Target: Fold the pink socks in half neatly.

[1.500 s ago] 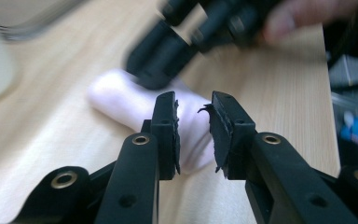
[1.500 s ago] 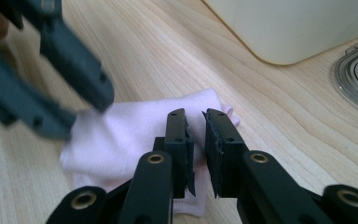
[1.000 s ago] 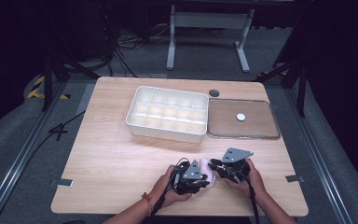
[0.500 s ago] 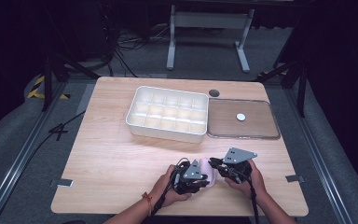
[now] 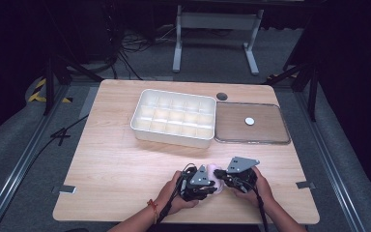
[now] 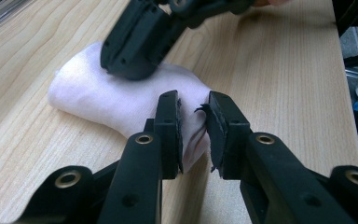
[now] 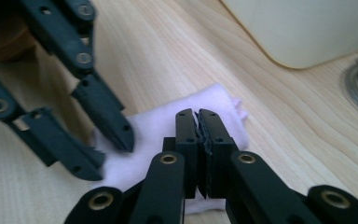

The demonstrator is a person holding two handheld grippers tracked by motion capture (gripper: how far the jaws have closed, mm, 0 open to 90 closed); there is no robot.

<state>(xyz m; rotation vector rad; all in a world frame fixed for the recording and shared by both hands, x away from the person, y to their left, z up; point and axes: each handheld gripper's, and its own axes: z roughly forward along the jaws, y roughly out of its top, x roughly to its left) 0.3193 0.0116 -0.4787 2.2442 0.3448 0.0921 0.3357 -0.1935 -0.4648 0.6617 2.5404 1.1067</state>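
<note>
A small white cloth (image 6: 121,100) lies folded on the wooden table (image 5: 116,159), low and right of centre in the high view, near the front edge; in the left gripper view its folded edge runs from centre left down to the middle; the left gripper (image 6: 193,133) pinches a fold of that cloth, a narrow gap between its jaws packed with fabric; the right gripper (image 7: 198,135) has just been closing, its jaws now meeting tight over the cloth, though whether they catch any fabric I cannot tell; the two grippers sit just beside each other; bare tabletop spreads wide to the left of the high view; toward the top stand a white compartment tray (image 5: 174,118) and, touching its right side, a clear lid (image 5: 265,130), both well apart from the cloth.
</note>
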